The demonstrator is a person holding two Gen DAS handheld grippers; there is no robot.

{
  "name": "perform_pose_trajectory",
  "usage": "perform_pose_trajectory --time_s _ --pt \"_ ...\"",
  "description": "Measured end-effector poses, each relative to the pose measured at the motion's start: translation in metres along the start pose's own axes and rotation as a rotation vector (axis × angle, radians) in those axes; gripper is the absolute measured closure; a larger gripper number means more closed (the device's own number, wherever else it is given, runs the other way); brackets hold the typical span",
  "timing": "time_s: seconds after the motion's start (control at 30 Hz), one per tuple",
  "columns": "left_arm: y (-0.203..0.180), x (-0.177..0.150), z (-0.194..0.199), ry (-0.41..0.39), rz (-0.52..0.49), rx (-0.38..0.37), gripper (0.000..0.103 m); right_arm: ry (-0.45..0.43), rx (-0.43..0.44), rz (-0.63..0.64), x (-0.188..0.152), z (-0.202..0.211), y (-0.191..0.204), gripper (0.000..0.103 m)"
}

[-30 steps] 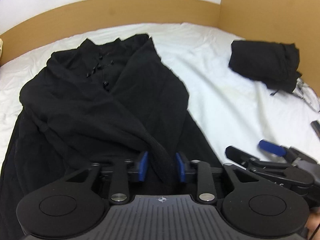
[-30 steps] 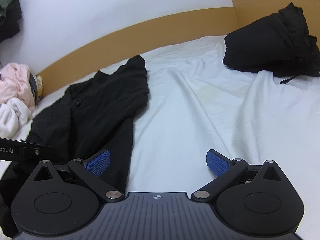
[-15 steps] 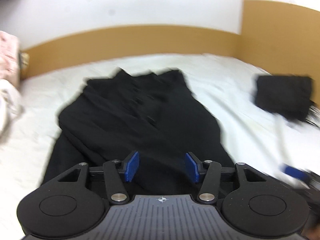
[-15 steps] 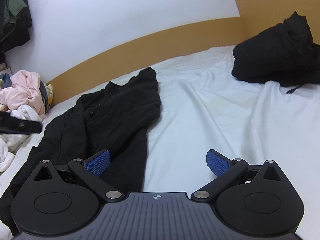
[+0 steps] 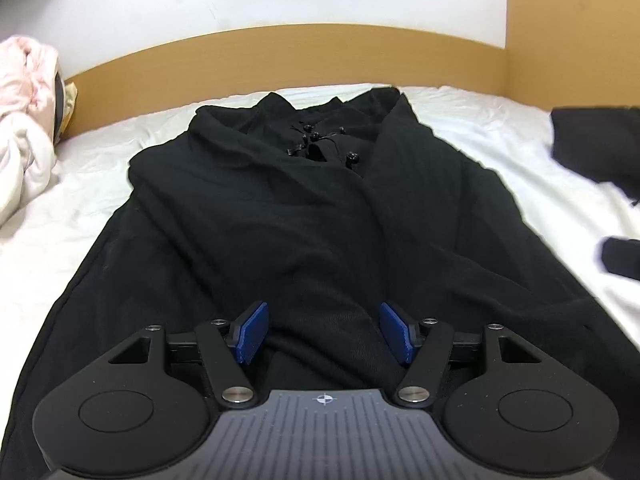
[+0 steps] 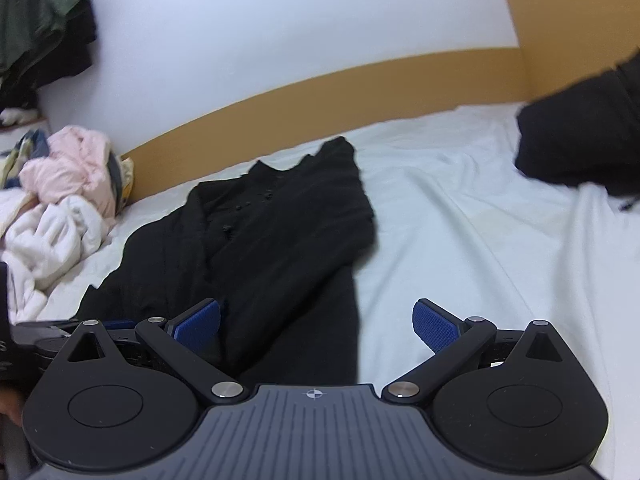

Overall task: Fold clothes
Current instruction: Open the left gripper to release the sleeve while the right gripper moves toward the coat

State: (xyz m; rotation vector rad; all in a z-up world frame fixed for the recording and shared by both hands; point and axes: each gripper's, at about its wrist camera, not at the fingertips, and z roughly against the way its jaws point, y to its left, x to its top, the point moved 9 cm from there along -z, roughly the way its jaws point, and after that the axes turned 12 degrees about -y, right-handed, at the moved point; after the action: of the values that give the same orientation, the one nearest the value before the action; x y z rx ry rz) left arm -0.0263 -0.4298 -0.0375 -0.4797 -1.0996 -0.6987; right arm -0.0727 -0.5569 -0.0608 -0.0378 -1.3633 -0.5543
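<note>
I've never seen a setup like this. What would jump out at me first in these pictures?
The big black garment spread lengthwise down the middle of the white bed sheet, its small round buttons near the collar at the far end. Next, the two blue-padded grippers at the bottom of each view: the left gripper open just above the cloth, the right gripper open wide at the garment's edge. A pink and white laundry heap lies far left, a black bundle far right.

Garment (image 5: pixel 320 216): plain black, black buttons. Sheet (image 6: pixel 460 216): white. Bed frame (image 5: pixel 280 52): tan wood. Clothes pile (image 6: pixel 68 184): pink and white. Gripper pads (image 5: pixel 252 332): blue.
</note>
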Motion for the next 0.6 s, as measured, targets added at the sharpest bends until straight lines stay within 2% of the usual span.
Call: perform_pose_trajectory --time_s 0.07,0.13,0.17,0.23,0.33,0.4,0.53,0.6 --pt "0.012 0.003 0.021 -0.035 0.039 -0.017 0.036 -0.016 0.021 0.047 0.002 0.002 0.014 0.0" --pt "0.029 0.007 0.04 -0.076 0.046 -0.003 0.03 -0.05 0.048 0.085 0.007 0.008 0.029 0.0" --pt "0.038 0.008 0.046 -0.088 0.025 0.014 0.022 -0.064 0.062 0.092 0.01 0.01 0.036 0.0" --pt "0.056 0.01 0.059 -0.109 -0.018 0.051 0.021 -0.098 0.108 0.081 0.015 0.012 0.052 0.0" --pt "0.085 -0.008 0.07 -0.083 -0.085 0.143 0.024 -0.107 0.159 0.085 0.012 0.004 0.073 0.0" --pt "0.098 -0.024 0.074 -0.081 -0.11 0.184 0.024 -0.043 0.156 0.13 -0.002 -0.012 0.083 0.0" --pt "0.112 -0.039 0.079 -0.051 -0.064 0.177 0.02 0.136 0.061 0.279 -0.04 -0.031 0.086 0.0" --pt "0.112 -0.044 0.078 -0.023 -0.059 0.163 0.008 0.176 0.048 0.308 -0.047 -0.029 0.084 0.0"
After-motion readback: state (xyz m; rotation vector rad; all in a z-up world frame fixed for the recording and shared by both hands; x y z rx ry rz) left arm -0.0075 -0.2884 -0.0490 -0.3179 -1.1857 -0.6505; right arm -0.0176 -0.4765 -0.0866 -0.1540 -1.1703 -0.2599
